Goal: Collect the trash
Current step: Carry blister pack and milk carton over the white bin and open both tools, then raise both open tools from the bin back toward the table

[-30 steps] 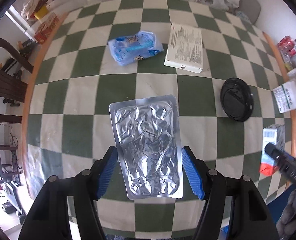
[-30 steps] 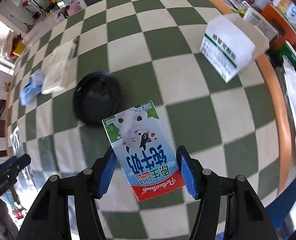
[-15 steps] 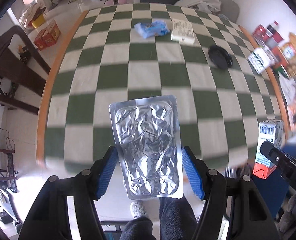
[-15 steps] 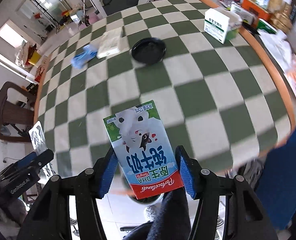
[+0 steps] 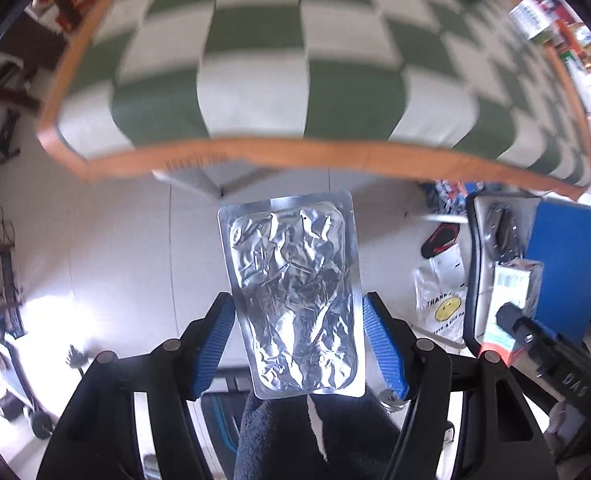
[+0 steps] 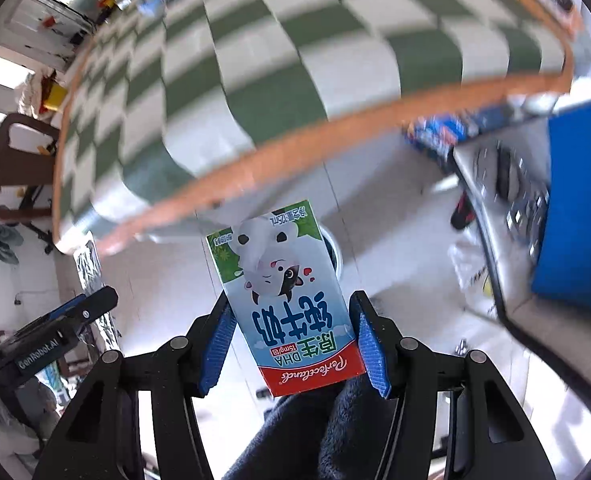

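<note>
My left gripper [image 5: 298,344] is shut on a crumpled silver foil blister pack [image 5: 295,296], held over the pale floor just off the table's front edge. My right gripper [image 6: 291,344] is shut on a small milk carton [image 6: 283,292] with a cartoon cow and a red base, also over the floor. A dark round bin rim [image 6: 335,252] peeks out behind the carton. In the left wrist view the right gripper with the milk carton [image 5: 513,292] shows at the right. In the right wrist view the left gripper [image 6: 67,320] and the foil pack [image 6: 89,264] show at the left.
The green-and-white checked table with its orange rim [image 5: 295,152] fills the upper part of both views. A blue box [image 5: 567,264], a grey desk edge, a white plastic bag [image 5: 439,304] and a slipper [image 5: 439,240] lie to the right. A dark chair [image 6: 11,168] stands left. A person's dark-clad legs [image 5: 319,440] are below.
Both grippers have pulled back from above the table to beyond its front edge, over the floor, each still holding its item. The table's trash has receded far away.
</note>
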Demonstrator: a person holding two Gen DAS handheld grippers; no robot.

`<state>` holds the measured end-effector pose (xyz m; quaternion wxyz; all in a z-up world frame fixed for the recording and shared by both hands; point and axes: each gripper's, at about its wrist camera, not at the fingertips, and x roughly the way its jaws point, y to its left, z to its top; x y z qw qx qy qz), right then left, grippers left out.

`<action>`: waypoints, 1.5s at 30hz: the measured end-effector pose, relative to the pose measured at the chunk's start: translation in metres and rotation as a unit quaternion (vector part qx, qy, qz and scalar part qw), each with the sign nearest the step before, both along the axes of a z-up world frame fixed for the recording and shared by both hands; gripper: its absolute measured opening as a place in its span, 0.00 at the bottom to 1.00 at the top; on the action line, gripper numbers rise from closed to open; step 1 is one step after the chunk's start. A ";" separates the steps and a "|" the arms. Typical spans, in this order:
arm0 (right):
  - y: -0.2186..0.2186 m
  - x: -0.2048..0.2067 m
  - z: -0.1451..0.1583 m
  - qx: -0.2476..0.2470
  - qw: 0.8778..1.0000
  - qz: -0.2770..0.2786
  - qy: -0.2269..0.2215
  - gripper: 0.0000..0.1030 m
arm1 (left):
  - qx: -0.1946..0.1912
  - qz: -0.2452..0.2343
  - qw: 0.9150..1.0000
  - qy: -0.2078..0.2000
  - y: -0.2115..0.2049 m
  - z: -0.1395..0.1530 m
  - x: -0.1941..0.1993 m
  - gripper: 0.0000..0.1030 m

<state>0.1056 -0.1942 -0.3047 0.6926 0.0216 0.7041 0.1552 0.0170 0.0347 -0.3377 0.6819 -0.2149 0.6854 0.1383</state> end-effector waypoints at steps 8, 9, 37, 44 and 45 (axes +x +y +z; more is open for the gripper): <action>0.011 -0.010 -0.147 -0.020 0.999 0.025 0.041 0.57 | -0.032 0.025 0.998 0.041 -0.006 -0.147 0.010 0.61; 0.014 -0.008 -0.170 -0.023 0.998 0.025 0.045 0.57 | -0.036 0.025 0.998 0.045 -0.006 -0.172 0.016 0.61; 0.066 -0.018 -0.443 -0.058 0.990 0.074 0.104 0.89 | -0.032 0.029 0.994 0.100 0.030 -0.347 -0.003 0.97; 0.066 -0.023 -0.427 -0.095 0.989 0.084 0.078 1.00 | 0.023 0.024 0.995 0.093 0.046 -0.324 -0.020 1.00; 0.065 -0.023 -0.424 -0.098 0.989 0.084 0.076 1.00 | 0.030 0.019 0.995 0.091 0.045 -0.320 -0.022 1.00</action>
